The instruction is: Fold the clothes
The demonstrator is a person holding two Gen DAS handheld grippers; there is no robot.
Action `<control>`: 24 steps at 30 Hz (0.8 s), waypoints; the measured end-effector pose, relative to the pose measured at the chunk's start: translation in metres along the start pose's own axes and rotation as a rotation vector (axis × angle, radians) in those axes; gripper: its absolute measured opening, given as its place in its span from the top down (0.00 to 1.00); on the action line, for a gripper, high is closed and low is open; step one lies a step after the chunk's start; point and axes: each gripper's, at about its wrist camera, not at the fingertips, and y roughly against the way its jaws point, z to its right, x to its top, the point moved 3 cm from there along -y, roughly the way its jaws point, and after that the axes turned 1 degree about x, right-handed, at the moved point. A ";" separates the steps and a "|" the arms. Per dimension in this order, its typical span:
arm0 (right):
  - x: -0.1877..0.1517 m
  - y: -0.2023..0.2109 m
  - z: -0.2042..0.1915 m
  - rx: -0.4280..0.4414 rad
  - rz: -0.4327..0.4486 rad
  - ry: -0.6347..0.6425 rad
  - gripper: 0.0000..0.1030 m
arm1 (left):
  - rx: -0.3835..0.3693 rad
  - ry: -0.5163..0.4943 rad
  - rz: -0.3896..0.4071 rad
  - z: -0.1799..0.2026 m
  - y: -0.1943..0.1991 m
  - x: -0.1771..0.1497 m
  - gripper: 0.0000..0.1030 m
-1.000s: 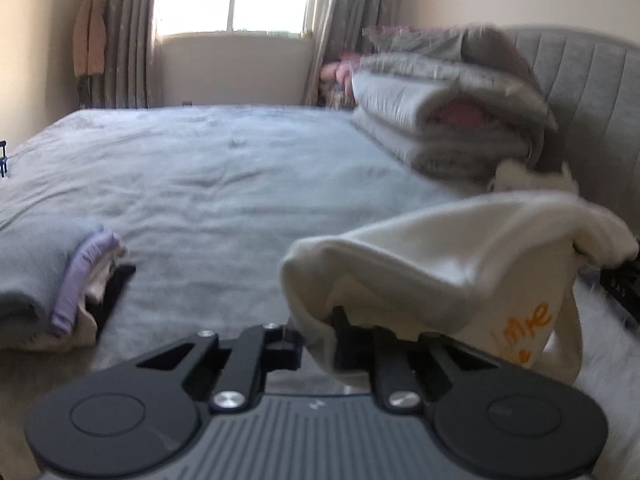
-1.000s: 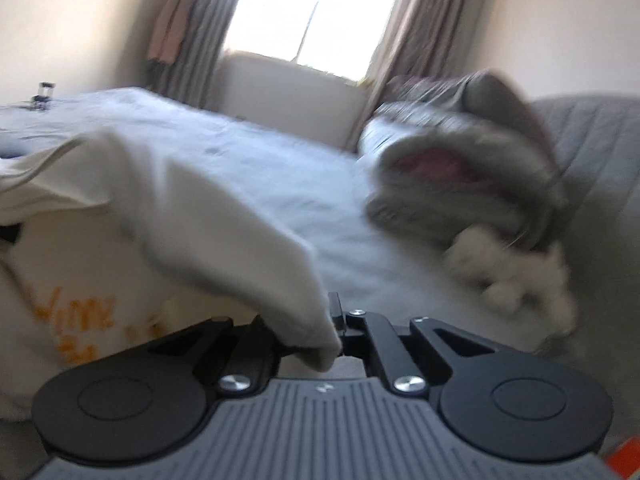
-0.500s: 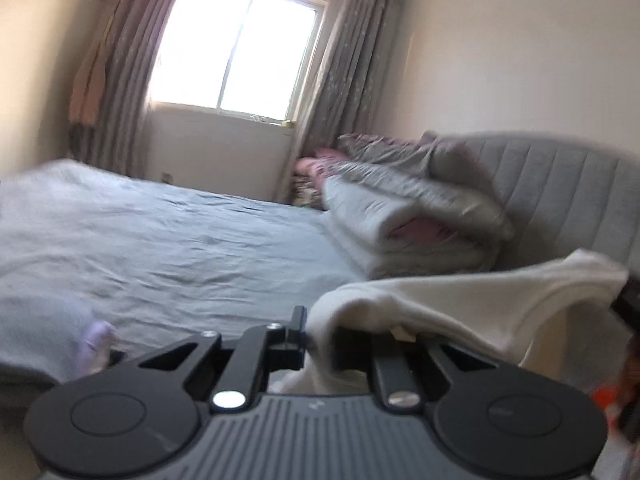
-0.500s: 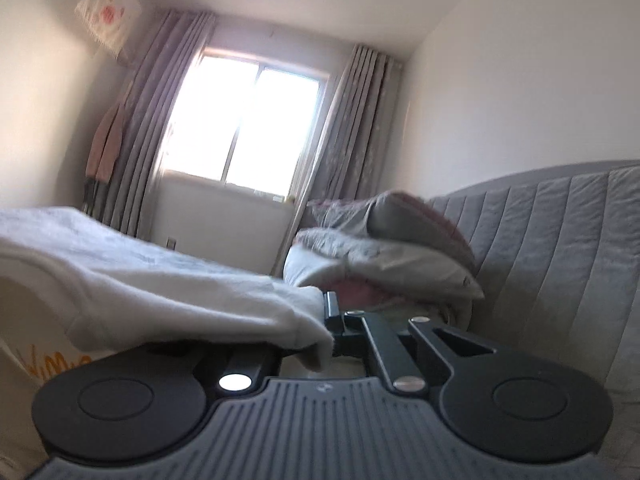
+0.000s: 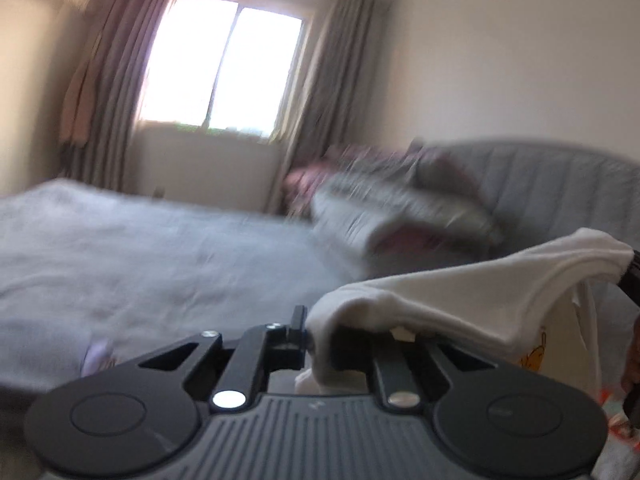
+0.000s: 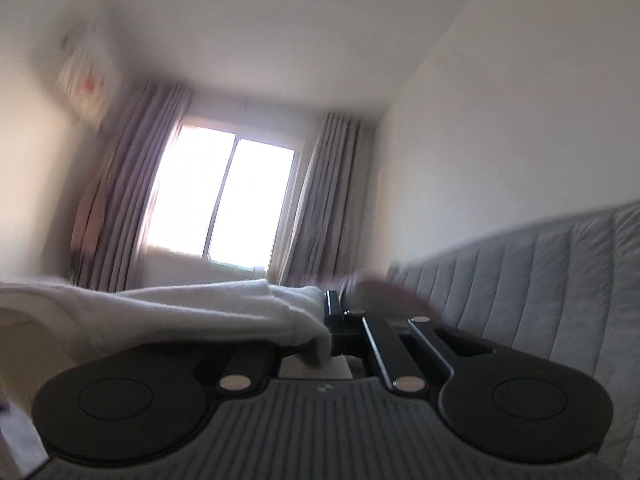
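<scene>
Cream cotton, soft and light: your left gripper [image 5: 308, 344] and right gripper [image 6: 330, 334] are each clamped on an edge of the shirt [image 5: 460, 296], slung sagging between them above the bed [image 5: 160, 256], so grip the shoulder seams.

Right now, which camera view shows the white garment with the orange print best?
The left wrist view. There the white garment stretches from the left gripper toward the right edge, its body hanging with some orange print visible. The right wrist view shows only a bunched edge clamped in the right gripper, no print.
</scene>
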 end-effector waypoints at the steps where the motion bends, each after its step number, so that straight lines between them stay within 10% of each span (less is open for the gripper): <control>1: -0.013 -0.008 -0.004 0.007 -0.040 0.007 0.98 | 0.015 -0.003 -0.027 -0.002 -0.009 -0.005 0.89; 6: -0.057 -0.033 -0.013 0.034 -0.179 0.004 0.98 | 0.053 -0.048 -0.100 0.002 -0.030 -0.014 0.89; 13: -0.041 -0.012 -0.010 0.028 -0.136 -0.018 0.98 | 0.055 -0.046 -0.077 -0.004 -0.016 -0.016 0.89; 24: 0.009 0.035 0.008 0.008 0.048 -0.052 0.98 | -0.013 -0.007 0.172 0.008 0.053 0.031 0.90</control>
